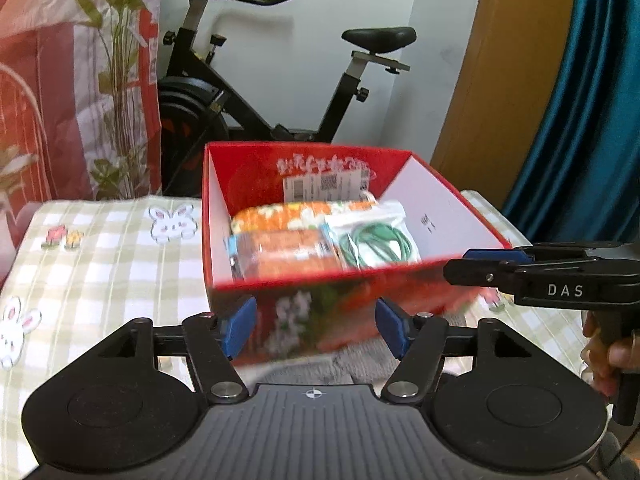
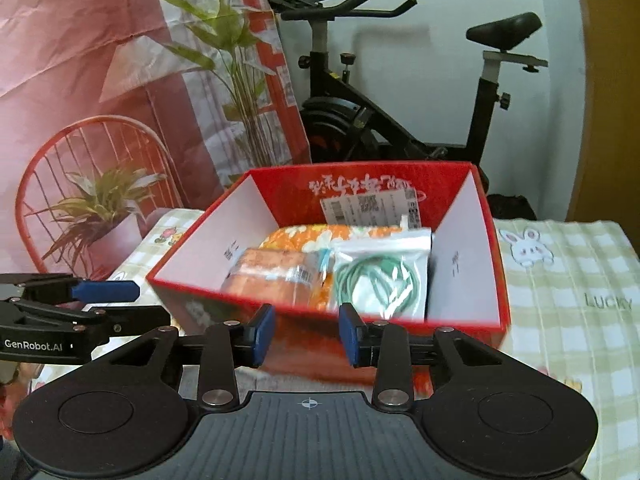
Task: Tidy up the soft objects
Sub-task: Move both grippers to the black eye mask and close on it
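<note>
Red box (image 1: 320, 284) on the checked tablecloth (image 1: 112, 256), taken as landmark for both wrist views. Inside the box lie three soft items: an orange floral bundle (image 1: 296, 212) toward the far wall, an orange packet in clear wrap (image 1: 288, 254) at the near-left, and a clear zip bag of green cord (image 2: 380, 276) at the near-right, touching both. A label (image 1: 324, 186) sticks to the inner far wall.

Your left gripper (image 1: 316, 330) hangs just in front of the box's near wall with its blue pads parted fairly wide; nothing lies between them. Your right gripper (image 2: 306, 334) sits at the same near wall, more toward the right corner, jaws parted only narrowly and likewise holding nothing. In the left view you see the right gripper's side and the hand (image 1: 608, 356) that carries it just right of the box.

Judged from this layout, the packing is largely done: every soft item that shows is already in the box, and the cloth around it shows no loose item. A grey patch (image 1: 352, 364) below the box, close to your grippers, is too blurred to identify; it may be an item left to stow. Behind the box stands an exercise bike (image 1: 248, 92).
</note>
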